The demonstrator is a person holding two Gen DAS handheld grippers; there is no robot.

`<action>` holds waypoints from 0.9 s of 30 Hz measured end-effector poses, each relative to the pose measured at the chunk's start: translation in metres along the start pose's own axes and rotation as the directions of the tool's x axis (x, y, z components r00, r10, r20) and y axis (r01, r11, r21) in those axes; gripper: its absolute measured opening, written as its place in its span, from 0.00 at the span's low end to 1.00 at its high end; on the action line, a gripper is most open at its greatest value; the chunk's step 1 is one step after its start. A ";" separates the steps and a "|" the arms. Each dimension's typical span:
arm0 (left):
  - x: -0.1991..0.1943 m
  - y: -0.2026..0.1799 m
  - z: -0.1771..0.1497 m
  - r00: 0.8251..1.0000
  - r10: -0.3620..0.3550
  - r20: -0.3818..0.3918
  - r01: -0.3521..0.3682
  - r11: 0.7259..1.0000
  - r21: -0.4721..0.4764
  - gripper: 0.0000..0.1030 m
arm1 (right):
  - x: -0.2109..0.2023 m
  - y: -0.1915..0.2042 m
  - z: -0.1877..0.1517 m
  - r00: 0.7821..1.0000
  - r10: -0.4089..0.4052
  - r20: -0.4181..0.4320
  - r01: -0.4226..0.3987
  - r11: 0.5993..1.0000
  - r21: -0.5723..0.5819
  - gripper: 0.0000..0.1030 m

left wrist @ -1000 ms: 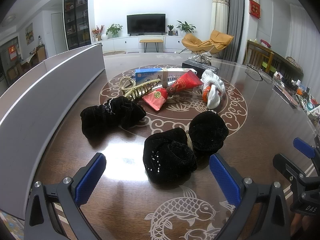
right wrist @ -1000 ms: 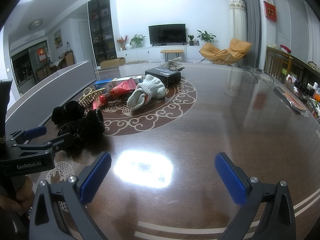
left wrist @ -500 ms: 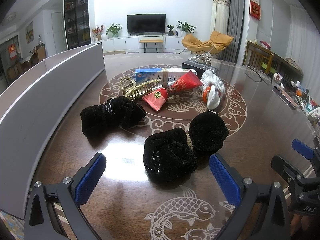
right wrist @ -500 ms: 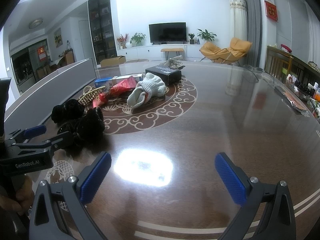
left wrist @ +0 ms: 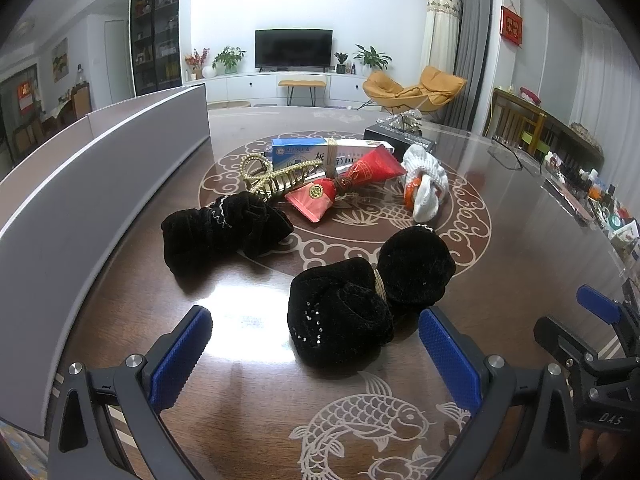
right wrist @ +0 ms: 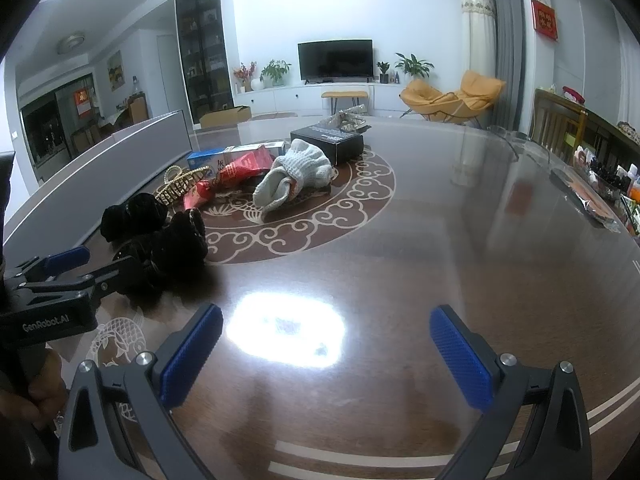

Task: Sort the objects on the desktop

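Note:
My left gripper (left wrist: pixel 316 354) is open and empty, just short of a black velvet bow (left wrist: pixel 368 292) that lies on the dark table (left wrist: pixel 500 220). A second black velvet bow (left wrist: pixel 220 232) lies further left. Behind them are a gold hair claw (left wrist: pixel 276 178), a red tube (left wrist: pixel 348 186), a blue-white box (left wrist: pixel 320 150), white gloves (left wrist: pixel 424 184) and a black box (left wrist: pixel 400 138). My right gripper (right wrist: pixel 326 348) is open and empty over bare table, to the right of the bows (right wrist: pixel 176 240); the gloves (right wrist: pixel 296 174) lie beyond.
A long grey bin wall (left wrist: pixel 100 184) runs along the table's left side. Small bottles and clutter (left wrist: pixel 600 200) line the table's right edge. The right gripper shows at the left wrist view's right edge (left wrist: pixel 596 320); the left gripper shows at the right wrist view's left (right wrist: pixel 68 272).
The right wrist view has moved slightly closer to the table; the left gripper and the objects have not visibly moved.

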State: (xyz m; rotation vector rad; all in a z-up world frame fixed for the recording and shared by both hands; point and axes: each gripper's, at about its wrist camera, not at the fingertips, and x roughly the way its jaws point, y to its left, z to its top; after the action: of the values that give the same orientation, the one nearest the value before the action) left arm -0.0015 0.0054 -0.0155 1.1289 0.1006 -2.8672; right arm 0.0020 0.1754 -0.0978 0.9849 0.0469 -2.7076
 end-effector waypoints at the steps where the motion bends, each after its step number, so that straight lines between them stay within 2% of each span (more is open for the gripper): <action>1: 0.000 0.004 0.000 1.000 -0.001 0.000 0.001 1.000 -0.002 1.00 | 0.000 0.000 0.000 1.000 0.000 -0.001 0.000 1.000 0.000 1.00; 12: -0.002 0.009 -0.003 1.000 0.001 -0.006 -0.002 1.000 -0.004 1.00 | 0.000 0.000 0.000 1.000 0.001 -0.011 -0.001 1.000 -0.002 1.00; 27: -0.002 0.016 0.001 1.000 0.013 0.005 -0.013 1.000 0.003 1.00 | 0.012 0.001 0.001 0.997 -0.012 -0.077 0.012 1.000 -0.001 1.00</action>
State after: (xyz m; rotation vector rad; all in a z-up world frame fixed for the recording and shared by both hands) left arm 0.0008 -0.0107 -0.0145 1.1183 0.0888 -2.8597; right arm -0.0074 0.1719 -0.1043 1.0916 0.0689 -2.6795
